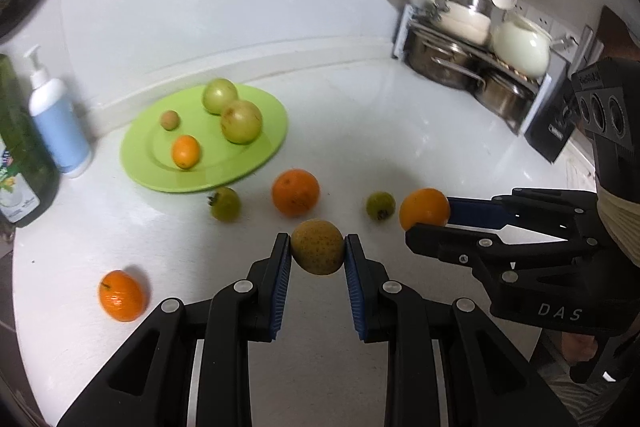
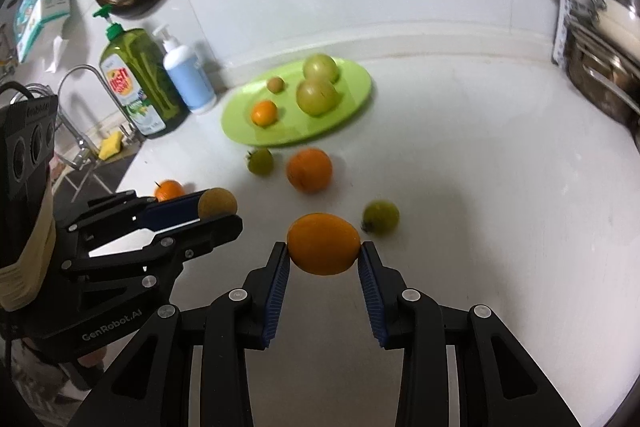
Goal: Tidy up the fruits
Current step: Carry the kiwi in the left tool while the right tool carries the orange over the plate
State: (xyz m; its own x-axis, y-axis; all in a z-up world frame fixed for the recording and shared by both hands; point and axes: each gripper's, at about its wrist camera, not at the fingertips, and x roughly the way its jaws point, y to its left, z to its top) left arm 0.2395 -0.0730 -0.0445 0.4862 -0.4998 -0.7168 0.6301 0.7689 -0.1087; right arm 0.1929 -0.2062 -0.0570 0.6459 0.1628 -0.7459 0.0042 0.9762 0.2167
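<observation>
Both tools are loaded. The left gripper is clenched on a speckled yellow-brown fruit, pads bearing on its opposite flanks at about its widest line; the right gripper is clamped on a small orange, taken end to end along its long axis. Both fruits appear clear of the counter, though the gap beneath them cannot be confirmed. Judged handling: each is small, light and firm-skinned, but round and smooth, so it can roll or squirt out if the pads sit off the widest line; the end-to-end hold on the orange looks the less secure of the two. Moderate pressure should serve, since hard squeezing may bruise. The green plate lies at eleven o'clock from the left gripper, against the wall, already carrying two large green fruits, a small orange one and a small brownish one, touching or nearly so at the back. Loose on the counter remain a large orange at twelve o'clock, a green fruit at the plate's near rim, another green one at one o'clock, and a mandarin at eight o'clock. Hard to make out: motion blur softens the plate and its contents, so the species of the green fruits is uncertain; the underside of both held fruits is hidden; the person is cut off but for part of a hand at the frame edges; the pot rack at the right is partly cropped.
</observation>
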